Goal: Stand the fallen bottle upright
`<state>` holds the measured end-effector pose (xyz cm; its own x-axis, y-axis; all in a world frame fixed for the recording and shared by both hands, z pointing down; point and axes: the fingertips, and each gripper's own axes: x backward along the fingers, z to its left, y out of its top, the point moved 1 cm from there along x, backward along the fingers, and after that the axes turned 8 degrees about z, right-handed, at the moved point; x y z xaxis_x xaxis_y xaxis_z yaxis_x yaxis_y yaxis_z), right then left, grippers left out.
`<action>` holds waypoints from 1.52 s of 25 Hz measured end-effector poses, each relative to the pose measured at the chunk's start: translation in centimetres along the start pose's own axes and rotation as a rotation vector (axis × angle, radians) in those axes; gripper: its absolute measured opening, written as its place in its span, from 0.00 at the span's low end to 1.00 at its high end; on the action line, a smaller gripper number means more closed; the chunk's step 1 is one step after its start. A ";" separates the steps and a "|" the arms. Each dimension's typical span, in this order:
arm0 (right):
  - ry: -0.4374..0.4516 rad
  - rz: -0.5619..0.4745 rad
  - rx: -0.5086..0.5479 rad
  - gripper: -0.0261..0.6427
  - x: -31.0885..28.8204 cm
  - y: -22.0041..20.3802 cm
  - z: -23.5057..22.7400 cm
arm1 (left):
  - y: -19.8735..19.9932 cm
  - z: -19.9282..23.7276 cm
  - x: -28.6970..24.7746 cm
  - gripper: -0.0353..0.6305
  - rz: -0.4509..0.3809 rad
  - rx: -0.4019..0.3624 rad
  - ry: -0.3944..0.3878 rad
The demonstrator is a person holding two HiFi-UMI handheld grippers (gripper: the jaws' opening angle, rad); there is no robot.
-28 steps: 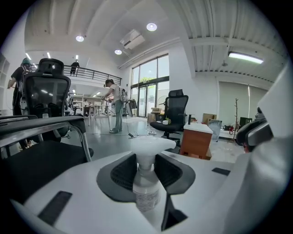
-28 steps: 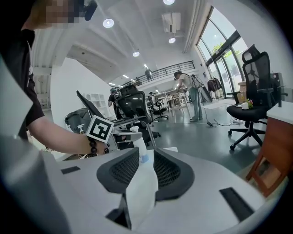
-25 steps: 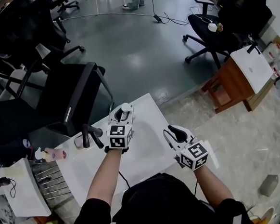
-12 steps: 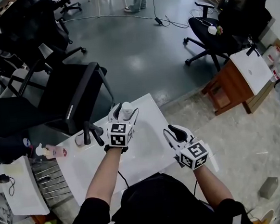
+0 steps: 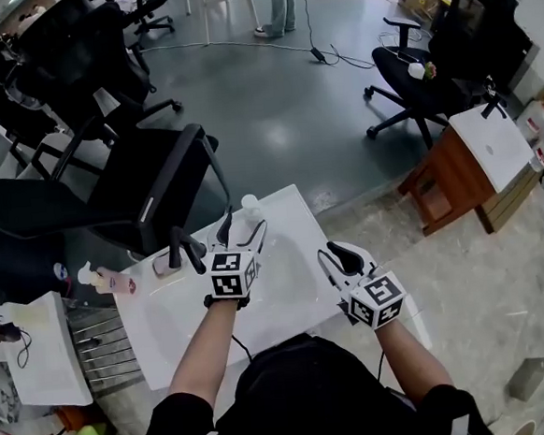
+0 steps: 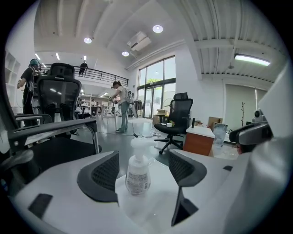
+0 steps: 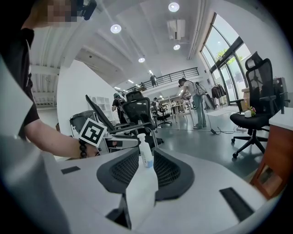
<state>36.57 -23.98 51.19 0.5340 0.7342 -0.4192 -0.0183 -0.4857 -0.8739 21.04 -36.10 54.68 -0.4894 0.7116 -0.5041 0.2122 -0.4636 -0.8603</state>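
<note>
A white pump bottle (image 5: 249,204) stands upright near the far edge of the white table (image 5: 181,317). My left gripper (image 5: 243,229) sits just behind it, and its jaws are opening. In the left gripper view the bottle (image 6: 138,167) stands in the gap with both pads clear of it, the left gripper (image 6: 142,177) wide apart. My right gripper (image 5: 335,254) hovers over the table's right side, away from the bottle. Its jaws are only a little apart, and nothing is between them. The right gripper view shows the bottle (image 7: 145,155) far beyond the right gripper (image 7: 145,172).
A black office chair (image 5: 148,189) is pushed against the table's far left side, its armrest (image 5: 179,257) over the edge. A small pink-capped bottle (image 5: 108,281) lies to the left, above a wire rack (image 5: 100,352). A wooden cabinet (image 5: 460,164) stands at the right.
My left gripper has let go of the bottle, spread its jaws wide and drawn back toward me. The bottle now stands free and upright. The right gripper has kept still.
</note>
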 end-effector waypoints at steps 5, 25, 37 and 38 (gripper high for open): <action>0.051 -0.018 0.028 0.21 0.9 0.1 1.1 | 0.0 -0.8 3.1 0.57 -0.038 0.042 0.043; 0.229 -0.063 0.098 0.15 -0.7 0.3 8.3 | -4.4 0.8 19.1 0.14 -0.185 0.117 0.223; 0.167 -0.095 0.088 0.11 -2.7 0.4 13.9 | -7.5 6.3 27.4 0.10 -0.202 0.068 0.259; 0.158 -0.095 0.089 0.11 -2.8 0.3 14.1 | -7.9 6.9 27.8 0.10 -0.201 0.073 0.270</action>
<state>23.16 -19.50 48.68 0.6625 0.6878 -0.2967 -0.0326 -0.3692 -0.9288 -0.10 -16.30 47.94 -0.2718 0.9020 -0.3353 0.0681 -0.3295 -0.9417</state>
